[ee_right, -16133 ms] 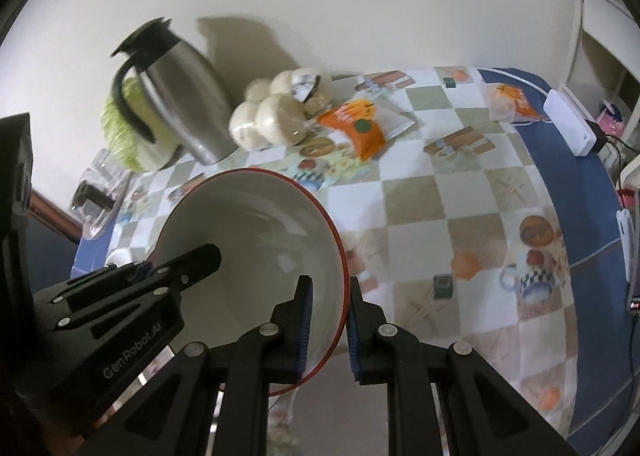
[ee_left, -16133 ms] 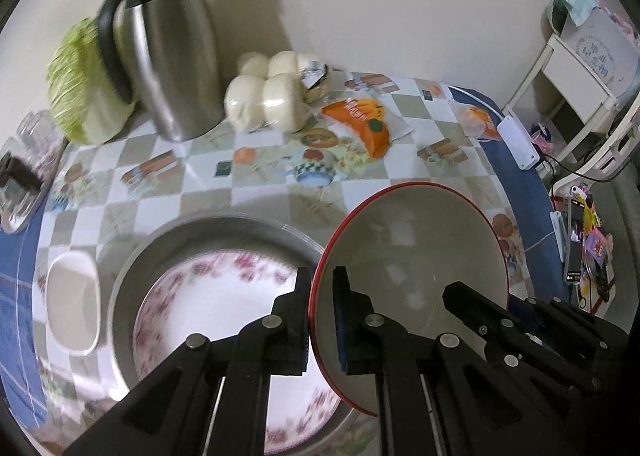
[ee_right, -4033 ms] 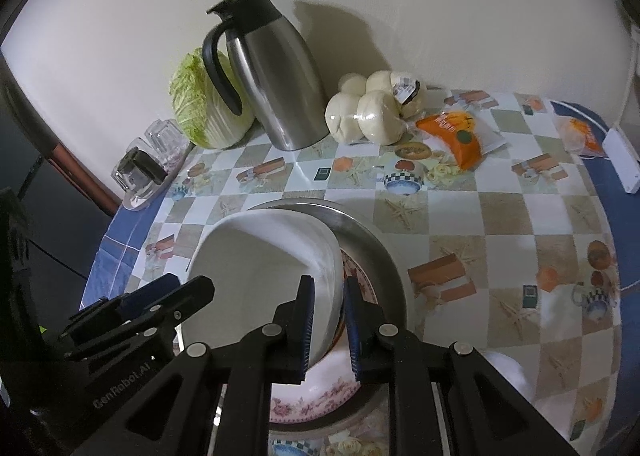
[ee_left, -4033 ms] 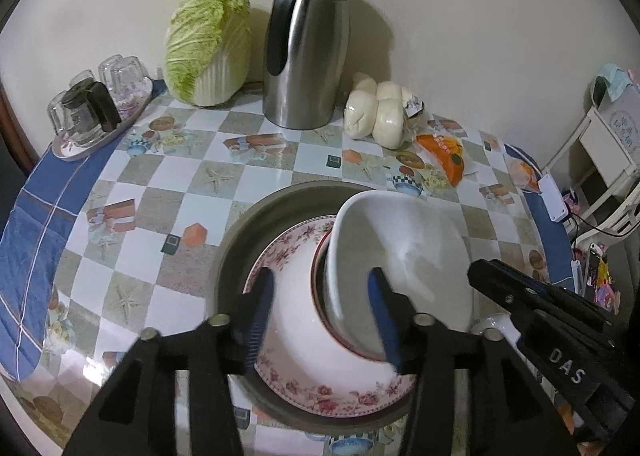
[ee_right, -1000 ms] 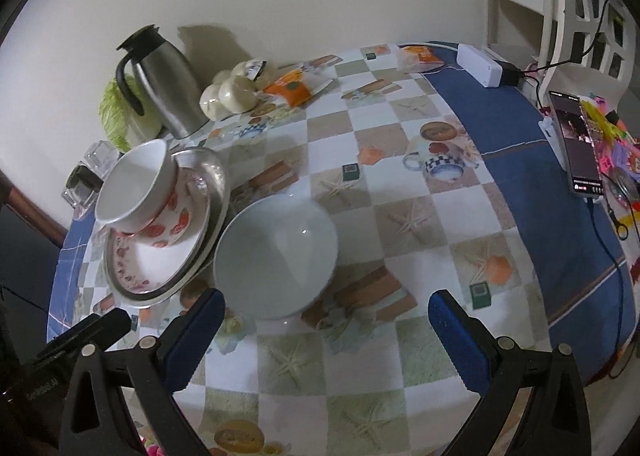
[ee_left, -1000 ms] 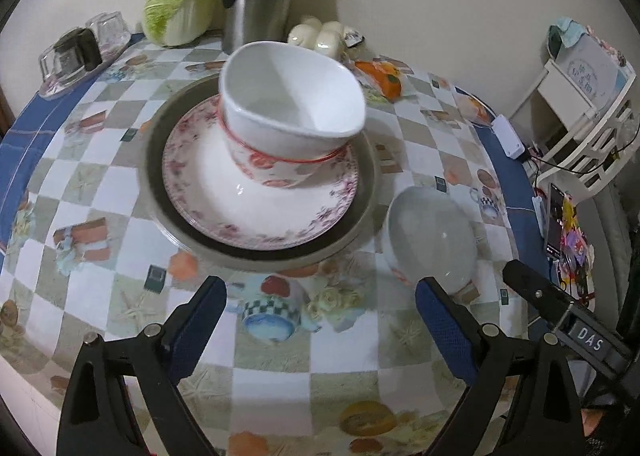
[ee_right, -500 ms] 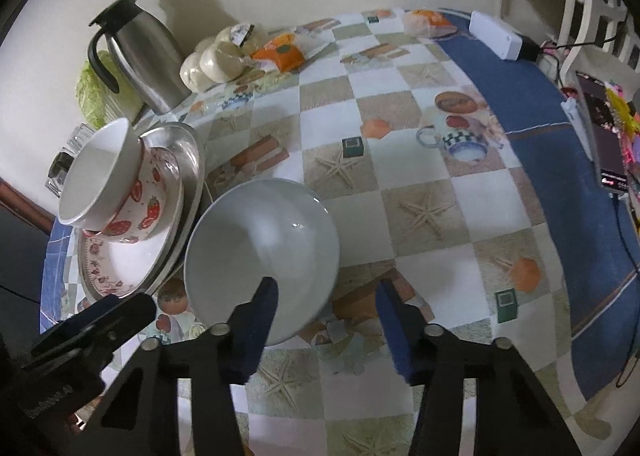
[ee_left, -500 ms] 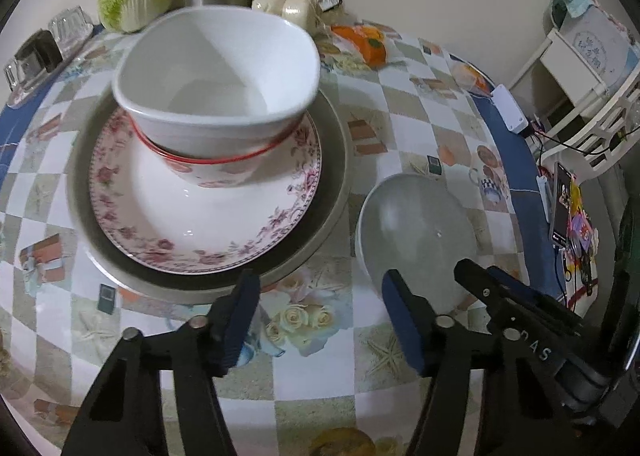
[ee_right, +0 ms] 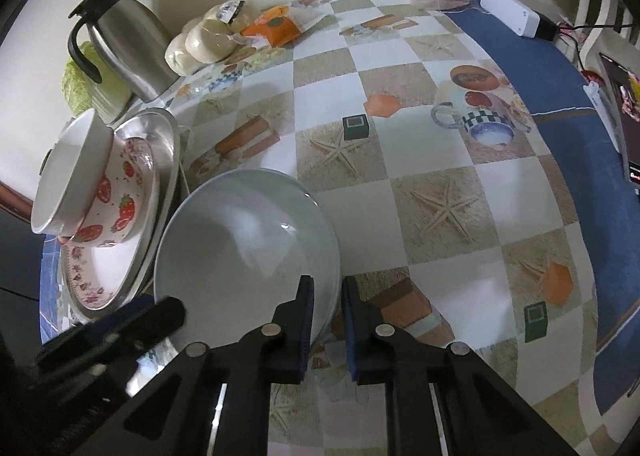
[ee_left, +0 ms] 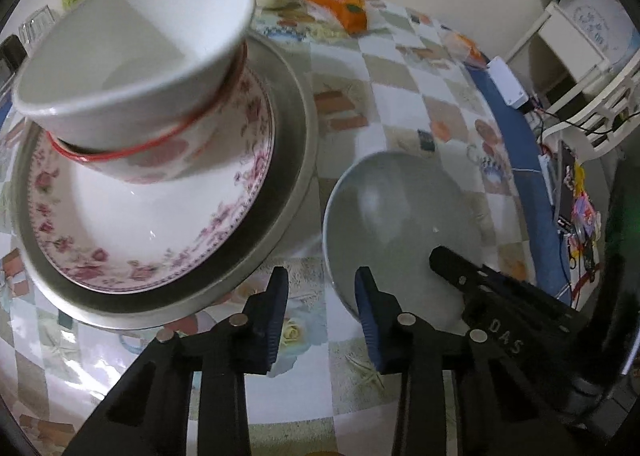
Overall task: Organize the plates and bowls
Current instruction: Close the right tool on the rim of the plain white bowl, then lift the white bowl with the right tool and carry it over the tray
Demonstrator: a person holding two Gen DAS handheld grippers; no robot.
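"DAS" on the right gripper (ee_left: 500,330) body

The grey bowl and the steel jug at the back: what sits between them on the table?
In the right wrist view, only patterned tablecloth lies between the grey bowl and the steel jug; the stacked dishes sit off to the left.

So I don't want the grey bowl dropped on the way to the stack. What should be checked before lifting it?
1. Right hand-held gripper straddles the rim of the grey bowl, one finger inside and one outside: ok.
2. Right grip fully shut on the rim: cannot tell; a narrow gap shows.
3. Left hand-held gripper closed on the near rim: not ok; it is open, with the rim between its fingers.
4. Room in the stack: ok; the white bowl on top is empty.
5. Stack sits level: not ok; the white bowl tilts inside the strawberry bowl.
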